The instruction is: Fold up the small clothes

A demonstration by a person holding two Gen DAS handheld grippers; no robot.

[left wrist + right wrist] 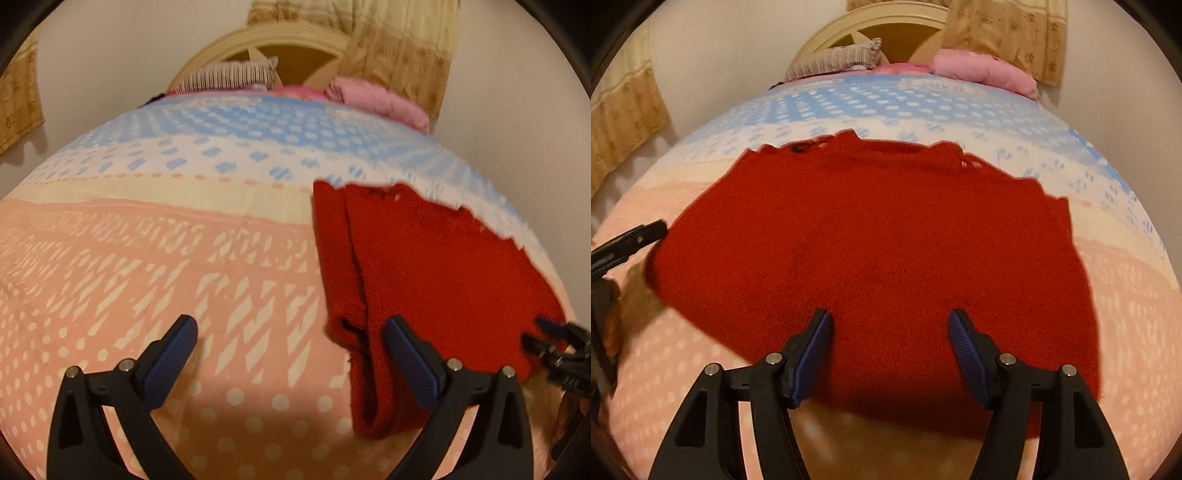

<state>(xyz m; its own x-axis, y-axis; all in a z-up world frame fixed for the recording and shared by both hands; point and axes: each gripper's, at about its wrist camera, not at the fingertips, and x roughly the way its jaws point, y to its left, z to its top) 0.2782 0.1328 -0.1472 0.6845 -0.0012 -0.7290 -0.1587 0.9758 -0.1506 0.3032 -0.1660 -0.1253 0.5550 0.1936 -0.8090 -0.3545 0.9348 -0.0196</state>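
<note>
A small red knitted garment (879, 251) lies flat on the patterned bedspread (1126, 295). In the left wrist view the garment (424, 266) lies to the right, with a folded sleeve or edge along its left side. My left gripper (291, 328) is open and empty above the bedspread (147, 258), its right finger over the garment's left edge. My right gripper (890, 321) is open and empty over the garment's near edge. The right gripper's tips (546, 336) show at the garment's right edge in the left wrist view. The left gripper's finger (639, 232) shows at the garment's left edge.
Pink pillows (986, 70) and a striped pillow (838, 59) lie at the head of the bed by a cream headboard (871, 22). Beige curtains (1008, 33) hang behind, against a white wall.
</note>
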